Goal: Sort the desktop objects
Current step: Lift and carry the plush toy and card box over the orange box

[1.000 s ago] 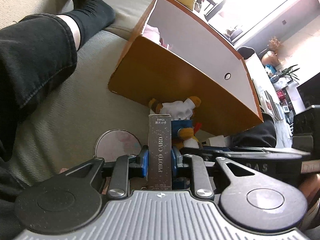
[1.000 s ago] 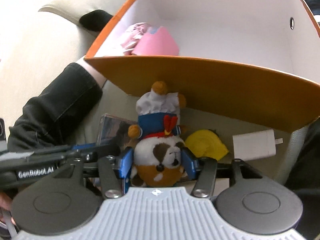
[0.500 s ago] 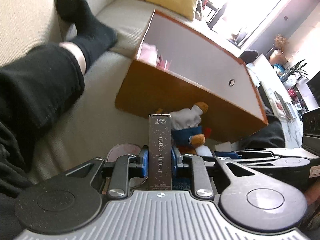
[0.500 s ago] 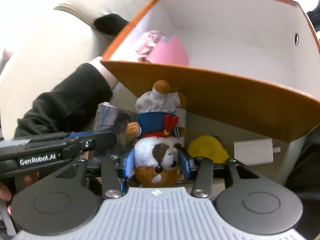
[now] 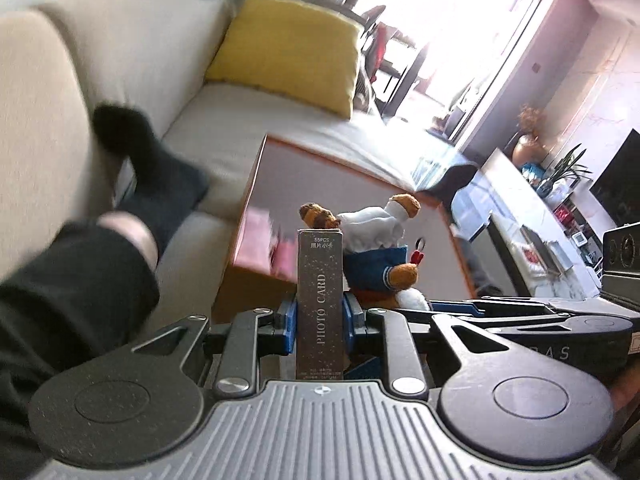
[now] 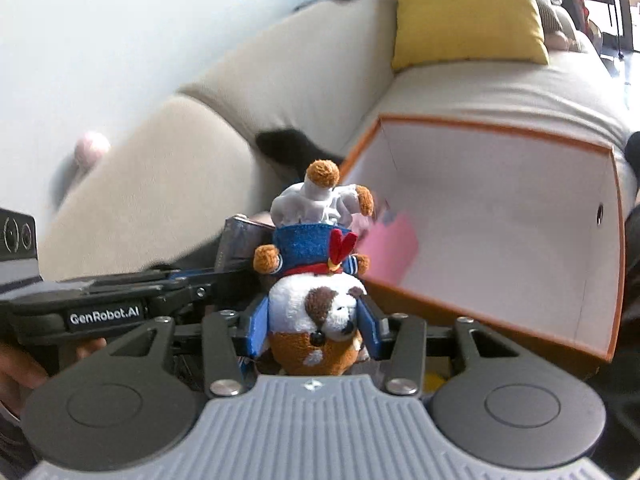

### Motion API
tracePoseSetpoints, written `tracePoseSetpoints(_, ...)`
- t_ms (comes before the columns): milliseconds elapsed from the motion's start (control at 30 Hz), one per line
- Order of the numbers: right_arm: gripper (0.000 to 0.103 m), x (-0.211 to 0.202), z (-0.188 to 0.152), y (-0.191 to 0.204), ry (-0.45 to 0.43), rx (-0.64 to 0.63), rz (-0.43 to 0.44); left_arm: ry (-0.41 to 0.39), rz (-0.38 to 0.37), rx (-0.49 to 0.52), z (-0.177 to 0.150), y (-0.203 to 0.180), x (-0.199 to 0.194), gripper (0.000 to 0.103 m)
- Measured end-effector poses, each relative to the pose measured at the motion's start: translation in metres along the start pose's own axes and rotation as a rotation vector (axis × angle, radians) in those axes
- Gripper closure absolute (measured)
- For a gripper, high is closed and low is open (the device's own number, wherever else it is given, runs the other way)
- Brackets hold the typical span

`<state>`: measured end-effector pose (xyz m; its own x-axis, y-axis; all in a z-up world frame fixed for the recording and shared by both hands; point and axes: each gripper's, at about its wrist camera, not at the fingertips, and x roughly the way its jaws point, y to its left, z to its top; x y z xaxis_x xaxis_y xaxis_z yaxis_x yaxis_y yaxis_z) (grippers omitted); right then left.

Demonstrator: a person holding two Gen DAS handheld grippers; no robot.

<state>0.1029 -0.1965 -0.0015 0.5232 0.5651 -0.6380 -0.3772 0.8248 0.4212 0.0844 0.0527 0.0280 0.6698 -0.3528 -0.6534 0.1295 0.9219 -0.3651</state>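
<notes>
Left wrist view: a tall dark speckled "PHOTO CARD" box (image 5: 320, 304) stands upright, clamped between the blue pads of the left gripper (image 5: 320, 322). The right gripper (image 6: 316, 326) squeezes a brown-and-white plush dog in a blue sailor outfit (image 6: 316, 280) by its head. Both are above the cream sofa (image 6: 480, 92), near the orange, white-lined cardboard box (image 6: 520, 216).

Both held items now higher than a second ago: photo card box (image 5: 319, 304) and plush dog (image 6: 316, 320) lifted off the sofa seat (image 5: 256, 128), level with the orange box (image 6: 500, 216) opening instead of low against its front wall. More of the sofa back, yellow cushion (image 5: 288, 48) and bright window visible. Right gripper (image 6: 316, 326) squeezed tighter around the plush head.
</notes>
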Motion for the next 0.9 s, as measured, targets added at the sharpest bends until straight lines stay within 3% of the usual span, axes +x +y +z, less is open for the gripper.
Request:
tracePoseSetpoints(233,0.054,-0.006,0.031,-0.015,-0.093,0.050,-0.041,-0.052,0.002,0.040,0.032,-0.014,0.007,0.078)
tracePoseSetpoints(400,0.054,0.013,0.050,-0.043,-0.106,0.127,-0.138,-0.055,0.008,0.053,0.051,-0.017,0.020,0.078)
tracePoseSetpoints(700,0.056,0.068,0.051,-0.084,0.013,0.235,-0.242,-0.012,0.018,0.076,0.069,-0.016,0.052,0.078)
tracePoseSetpoints(900,0.056,0.106,0.048,-0.104,0.150,0.299,-0.221,0.015,0.022,0.084,0.079,-0.008,0.068,0.078)
